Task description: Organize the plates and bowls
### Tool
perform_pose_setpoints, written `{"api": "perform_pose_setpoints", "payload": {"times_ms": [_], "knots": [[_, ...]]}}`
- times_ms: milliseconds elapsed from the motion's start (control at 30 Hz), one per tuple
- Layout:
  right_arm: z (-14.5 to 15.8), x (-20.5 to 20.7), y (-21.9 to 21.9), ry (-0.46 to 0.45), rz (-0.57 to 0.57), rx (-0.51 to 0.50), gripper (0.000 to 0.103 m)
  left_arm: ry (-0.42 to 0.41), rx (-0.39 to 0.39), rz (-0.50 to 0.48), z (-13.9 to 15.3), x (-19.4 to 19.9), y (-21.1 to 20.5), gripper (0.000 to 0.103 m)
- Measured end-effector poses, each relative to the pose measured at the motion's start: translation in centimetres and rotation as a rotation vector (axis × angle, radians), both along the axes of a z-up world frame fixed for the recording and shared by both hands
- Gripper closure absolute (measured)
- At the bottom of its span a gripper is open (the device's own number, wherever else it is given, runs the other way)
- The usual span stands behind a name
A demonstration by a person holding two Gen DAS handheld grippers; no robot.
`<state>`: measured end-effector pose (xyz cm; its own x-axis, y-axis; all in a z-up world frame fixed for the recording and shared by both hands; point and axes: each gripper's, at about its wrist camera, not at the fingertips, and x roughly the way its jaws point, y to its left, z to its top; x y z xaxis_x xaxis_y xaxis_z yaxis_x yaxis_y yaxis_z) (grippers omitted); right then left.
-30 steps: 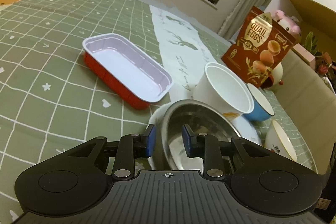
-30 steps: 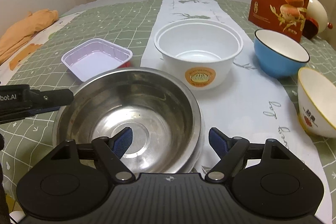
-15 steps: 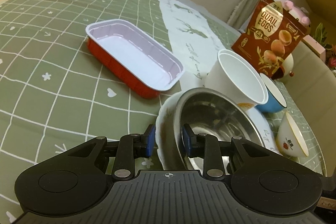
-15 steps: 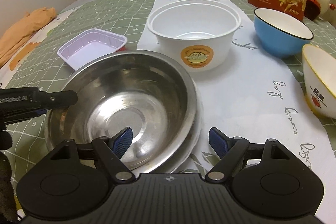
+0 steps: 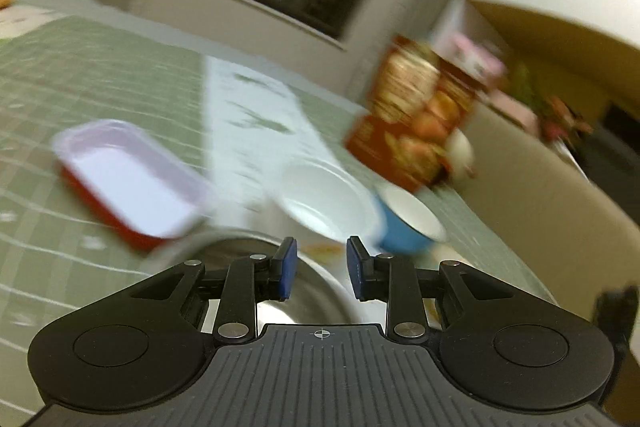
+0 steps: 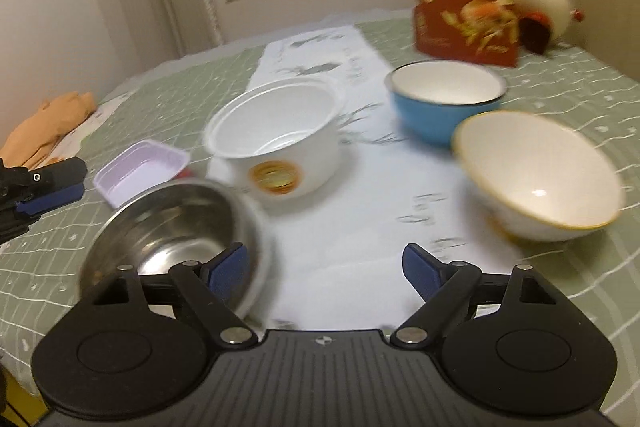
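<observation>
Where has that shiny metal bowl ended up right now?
In the right wrist view, the stainless steel bowl sits low on the left, on the green checked tablecloth, just in front of the pink tray and the white plastic bowl.

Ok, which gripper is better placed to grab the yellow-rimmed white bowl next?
The right gripper. Its jaws are wide open and the yellow-rimmed bowl sits just ahead, slightly to its right. The left gripper is by the steel bowl on the far side, and its camera doesn't show the yellow-rimmed bowl.
</observation>
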<state>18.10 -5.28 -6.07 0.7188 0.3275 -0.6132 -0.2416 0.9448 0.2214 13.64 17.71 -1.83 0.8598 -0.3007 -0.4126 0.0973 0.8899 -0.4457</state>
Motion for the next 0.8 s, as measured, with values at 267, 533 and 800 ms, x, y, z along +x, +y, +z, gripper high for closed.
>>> {"api": "perform_pose_setpoints", "payload": {"times_ms": [267, 533, 800], "knots": [[0.1, -1.1, -9.4, -0.030, -0.079, 0.060, 0.013, 0.144, 0.103, -0.282, -2.3, 2.8, -14.3, 0.079], [-0.3, -0.8, -17.8, -0.030, -0.162, 0.010, 0.003, 0.258, -0.027, -0.190, -1.8, 6.6, -18.1, 0.079], [-4.3, 2.8, -24.0, 0.149, -0.211, 0.130, 0.004, 0.321, 0.069, -0.102, -0.7, 11.4, -20.5, 0.079]]}}
